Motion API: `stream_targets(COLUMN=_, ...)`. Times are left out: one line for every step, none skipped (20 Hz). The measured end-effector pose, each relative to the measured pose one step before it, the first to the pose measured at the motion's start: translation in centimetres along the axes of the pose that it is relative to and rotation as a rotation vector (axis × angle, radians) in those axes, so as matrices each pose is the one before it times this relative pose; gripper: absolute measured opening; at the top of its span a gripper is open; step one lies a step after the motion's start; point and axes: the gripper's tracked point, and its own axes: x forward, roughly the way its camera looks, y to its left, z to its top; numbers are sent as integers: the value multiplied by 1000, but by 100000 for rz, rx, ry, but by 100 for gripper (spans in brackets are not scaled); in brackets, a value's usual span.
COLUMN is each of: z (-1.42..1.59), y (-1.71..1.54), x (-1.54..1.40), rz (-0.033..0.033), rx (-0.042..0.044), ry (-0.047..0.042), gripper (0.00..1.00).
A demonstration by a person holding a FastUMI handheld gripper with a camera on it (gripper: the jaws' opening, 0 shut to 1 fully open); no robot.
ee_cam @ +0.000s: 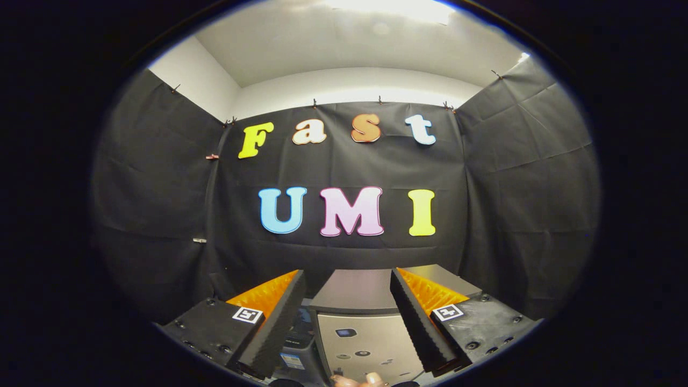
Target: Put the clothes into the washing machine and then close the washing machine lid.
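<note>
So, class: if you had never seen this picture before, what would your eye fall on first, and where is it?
First the claw, its two fingers spread wide apart and holding nothing. Between and just beyond them stands the washing machine, a grey box with its lid lying flat on top. Behind it hangs the creased black cloth wall.

Your gripper (pixel 348 322) has its fingers wide apart, low in the frame. The washing machine (pixel 357 317) sits between them, just ahead.
</note>
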Motion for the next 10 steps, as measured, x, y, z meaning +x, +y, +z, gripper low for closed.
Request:
stream_targets(z=-283, y=-201, x=97, rz=-890, rx=-56, ry=867, gripper=99)
stream_targets(z=-206, y=-236, x=78, rz=-960, rx=-144, ry=559, gripper=99)
stream_targets(z=-117, y=-234, x=78, rz=-836, rx=-197, ry=309, gripper=99)
stream_targets(z=6, y=-76, x=-24, rz=-511, rx=-266, ry=-4, gripper=99)
stream_targets(z=-51, y=-55, x=-37, rz=-414, rx=-332, ry=-57, gripper=99)
stream_targets(z=29, y=89, x=-42, rz=-144, rx=-217, ry=-151, gripper=99)
stream_targets(z=98, y=-60, x=-9, rz=-97, rx=-202, ry=-128, gripper=99)
stream_targets(z=36, y=37, x=61, rz=54, rx=-144, ry=-133, gripper=99)
stream_targets(z=89, y=147, x=23, rz=118, rx=-109, ry=-199, gripper=99)
stream_targets(z=81, y=93, x=-70, rz=185, rx=-18, ry=-235, gripper=99)
